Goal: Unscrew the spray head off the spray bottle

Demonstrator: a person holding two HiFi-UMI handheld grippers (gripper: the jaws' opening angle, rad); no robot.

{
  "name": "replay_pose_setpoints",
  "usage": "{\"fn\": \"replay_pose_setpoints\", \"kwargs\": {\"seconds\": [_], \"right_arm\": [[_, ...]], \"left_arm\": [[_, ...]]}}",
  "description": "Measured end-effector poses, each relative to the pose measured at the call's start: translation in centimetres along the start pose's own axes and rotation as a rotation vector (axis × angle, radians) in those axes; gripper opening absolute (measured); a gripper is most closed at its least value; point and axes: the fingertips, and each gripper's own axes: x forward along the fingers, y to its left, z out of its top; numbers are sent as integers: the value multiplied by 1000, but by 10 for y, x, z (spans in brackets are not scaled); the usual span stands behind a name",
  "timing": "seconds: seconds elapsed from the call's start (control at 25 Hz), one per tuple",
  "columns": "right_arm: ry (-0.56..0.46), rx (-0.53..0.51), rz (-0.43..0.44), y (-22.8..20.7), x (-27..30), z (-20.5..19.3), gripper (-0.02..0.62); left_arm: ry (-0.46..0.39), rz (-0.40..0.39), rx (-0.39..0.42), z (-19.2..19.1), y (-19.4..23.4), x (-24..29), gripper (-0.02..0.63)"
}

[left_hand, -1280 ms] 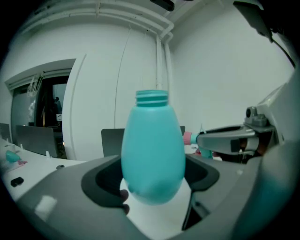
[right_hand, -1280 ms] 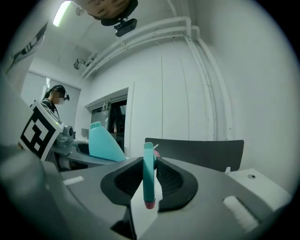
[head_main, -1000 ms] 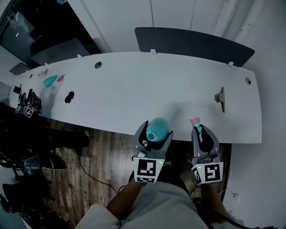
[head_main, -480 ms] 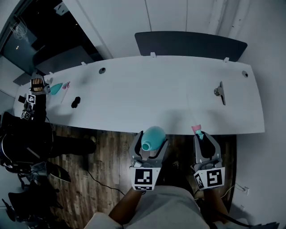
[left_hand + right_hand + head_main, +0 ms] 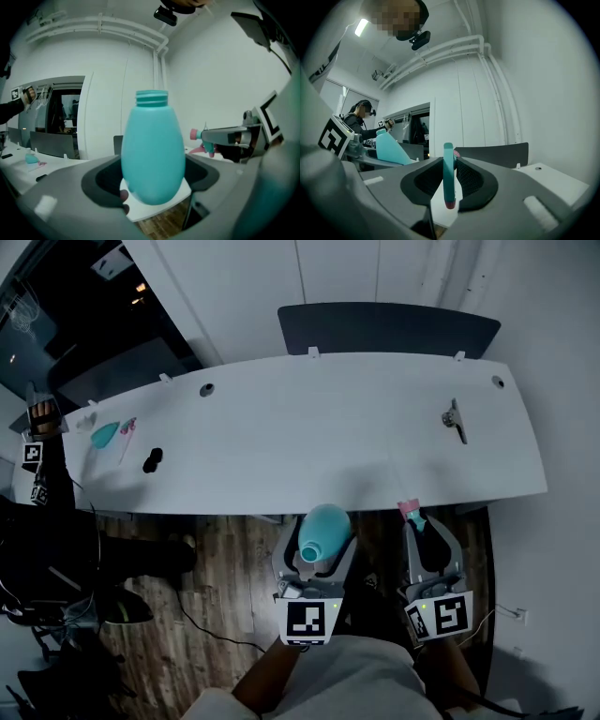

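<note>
White table [image 5: 281, 437] beyond spray bottle [image 5: 323, 526], dark chair [image 5: 384, 329] behind, black object [image 5: 152, 462] left

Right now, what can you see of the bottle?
The bottle is teal, egg-shaped, smooth plastic by its look. Its threaded neck is open, with nothing screwed on. It stands upright, clamped at its lower body between the left gripper's jaws, in the air just off the table edge, above the wood floor.
</note>
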Motion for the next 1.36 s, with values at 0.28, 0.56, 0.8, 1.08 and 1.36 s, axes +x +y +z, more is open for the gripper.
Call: {"fn": "replay_pose_setpoints", "kwargs": {"seconds": [0.28, 0.56, 0.8, 1.08, 1.36], "right_arm": [[-18, 2, 29, 5, -4, 13, 81], [-34, -32, 26, -2, -9, 18, 80], [-43, -27, 20, -14, -13, 23, 80], [-38, -29, 31, -13, -13, 20, 80], [-40, -32, 25, -10, -16, 22, 80]], "left_arm": [[-18, 27, -28, 8, 4, -7, 379], [-43, 44, -24, 19, -5, -5, 379], [-32, 35, -13, 22, -18, -2, 379], [-26, 28, -14, 18, -23, 2, 379], [-44, 25, -14, 22, -22, -1, 379]]}}
